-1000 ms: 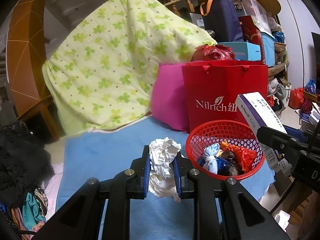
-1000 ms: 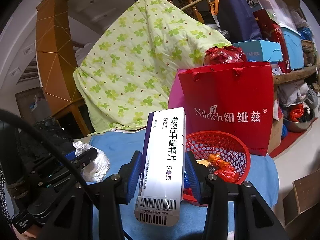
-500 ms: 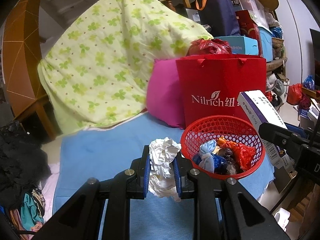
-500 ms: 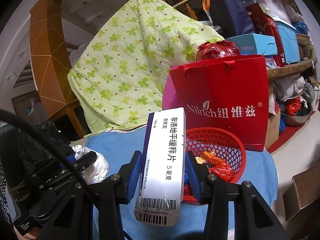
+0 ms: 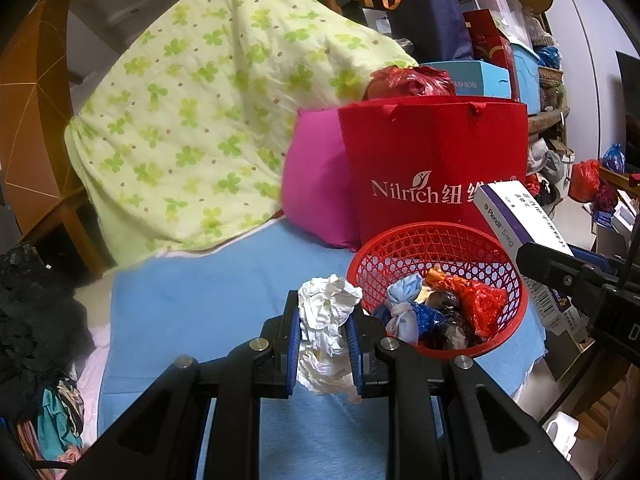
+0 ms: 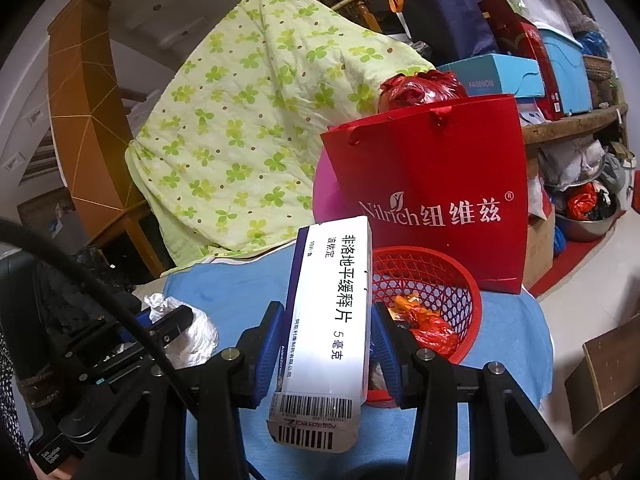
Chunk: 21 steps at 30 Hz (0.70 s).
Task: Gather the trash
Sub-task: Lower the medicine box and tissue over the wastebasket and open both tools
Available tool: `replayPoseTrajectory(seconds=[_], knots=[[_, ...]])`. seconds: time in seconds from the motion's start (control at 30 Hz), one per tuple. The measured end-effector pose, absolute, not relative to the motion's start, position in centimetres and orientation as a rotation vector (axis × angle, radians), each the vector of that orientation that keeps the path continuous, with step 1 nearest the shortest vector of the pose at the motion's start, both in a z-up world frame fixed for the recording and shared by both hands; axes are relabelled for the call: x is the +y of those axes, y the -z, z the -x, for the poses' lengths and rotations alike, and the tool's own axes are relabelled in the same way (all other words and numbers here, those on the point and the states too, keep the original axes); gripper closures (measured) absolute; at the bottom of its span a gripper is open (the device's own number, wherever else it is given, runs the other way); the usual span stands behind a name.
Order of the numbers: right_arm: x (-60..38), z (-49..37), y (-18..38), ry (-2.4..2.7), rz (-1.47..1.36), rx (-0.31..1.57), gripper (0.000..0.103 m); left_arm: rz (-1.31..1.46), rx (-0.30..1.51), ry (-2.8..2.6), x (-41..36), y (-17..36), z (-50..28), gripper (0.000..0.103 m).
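Both grippers have neared the red basket (image 5: 436,240), already part-filled. Left gripper (image 5: 325,344) pinches crumpled tissue (image 5: 326,320), basket just right; right gripper (image 6: 330,344) clamps a medicine box (image 6: 332,300), basket beyond. Both drops remain.

A pale green quilt (image 5: 208,120) printed with darker green clover leaves and small brown dots fills the upper left of the frame. Right of it sits a magenta cushion (image 5: 316,184), then a red paper bag (image 5: 436,172) with white lettering. Lower right, a red lattice basket (image 5: 436,252) holds scraps — orange-red, blue, pale blue. The cloth (image 5: 208,300) beneath is light blue. A crumpled tissue (image 5: 326,328) is white; the medicine box (image 6: 336,304) is white with a purple edge and black barcodes.
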State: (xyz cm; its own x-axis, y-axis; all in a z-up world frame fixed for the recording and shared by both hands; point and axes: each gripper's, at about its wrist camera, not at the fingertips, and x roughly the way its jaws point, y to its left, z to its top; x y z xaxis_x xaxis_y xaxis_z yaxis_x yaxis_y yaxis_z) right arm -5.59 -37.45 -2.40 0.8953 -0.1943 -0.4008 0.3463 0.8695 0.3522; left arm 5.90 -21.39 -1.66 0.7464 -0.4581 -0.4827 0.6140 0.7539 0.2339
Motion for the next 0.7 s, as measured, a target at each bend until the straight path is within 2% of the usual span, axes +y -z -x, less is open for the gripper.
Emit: replayPoseTrajectory(seconds=[0.7], knots=[[-38.7, 4.8, 3.8, 0.317, -0.451, 0.403, 0.055, -0.403, 0.466, 0.632, -23.5, 3.4, -7.1, 0.080]])
